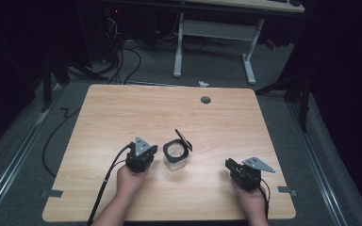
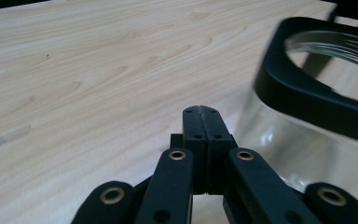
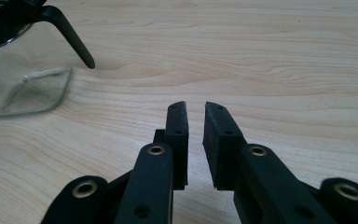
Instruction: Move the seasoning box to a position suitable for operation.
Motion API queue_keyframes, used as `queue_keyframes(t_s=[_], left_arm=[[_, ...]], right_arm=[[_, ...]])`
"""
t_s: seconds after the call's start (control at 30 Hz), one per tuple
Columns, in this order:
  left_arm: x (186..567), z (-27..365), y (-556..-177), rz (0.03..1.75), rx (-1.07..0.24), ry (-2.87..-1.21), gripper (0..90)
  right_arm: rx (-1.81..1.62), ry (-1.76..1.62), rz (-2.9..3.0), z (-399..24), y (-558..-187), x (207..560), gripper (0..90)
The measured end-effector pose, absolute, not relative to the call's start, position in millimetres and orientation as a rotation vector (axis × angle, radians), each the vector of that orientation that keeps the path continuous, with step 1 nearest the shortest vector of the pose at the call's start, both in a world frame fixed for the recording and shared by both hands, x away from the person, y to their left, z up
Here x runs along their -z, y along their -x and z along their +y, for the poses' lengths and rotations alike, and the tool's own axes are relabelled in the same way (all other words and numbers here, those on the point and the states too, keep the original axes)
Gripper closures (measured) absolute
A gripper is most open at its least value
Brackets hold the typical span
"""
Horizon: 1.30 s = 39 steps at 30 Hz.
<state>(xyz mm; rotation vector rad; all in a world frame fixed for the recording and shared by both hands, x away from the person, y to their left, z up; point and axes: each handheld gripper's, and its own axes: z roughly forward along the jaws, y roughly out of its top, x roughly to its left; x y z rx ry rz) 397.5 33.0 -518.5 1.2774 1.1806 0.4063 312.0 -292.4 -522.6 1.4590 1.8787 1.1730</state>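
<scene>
Wooden table [image 1: 122, 113], glass jar [image 1: 175, 157], lid open

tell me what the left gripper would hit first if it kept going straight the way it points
Probably nothing but bare table. The left gripper, jaws shut, points along the wood with the glass jar close on its right side. In its own view the jar sits just off the line, though depth is unclear and it might graze it.

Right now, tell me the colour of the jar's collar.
Black, around the clear glass jar; the collar shows best in the left gripper view.
</scene>
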Motion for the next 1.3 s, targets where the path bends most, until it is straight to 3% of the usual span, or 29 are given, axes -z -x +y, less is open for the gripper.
queue_keyframes(t_s=[0.37, 0.77, 1.03, 1.3], left_arm=[[517, 18, -400, 1.143, -0.354, -1.306, 90.0], [518, 3, -346, 1.058, -0.296, -1.349, 90.0], [523, 4, -348, 1.104, -0.31, -1.327, 90.0], [522, 3, -358, 1.135, -0.265, -1.308, 90.0]], right_arm=[[-1.172, -1.458, 1.885, -293, -312, 524, 80.1], [-1.181, -1.404, 1.917, -287, -309, 523, 79.5], [-1.169, -1.279, 2.042, -248, -310, 524, 90.0], [-1.14, -1.215, 2.122, -211, -326, 524, 90.0]])
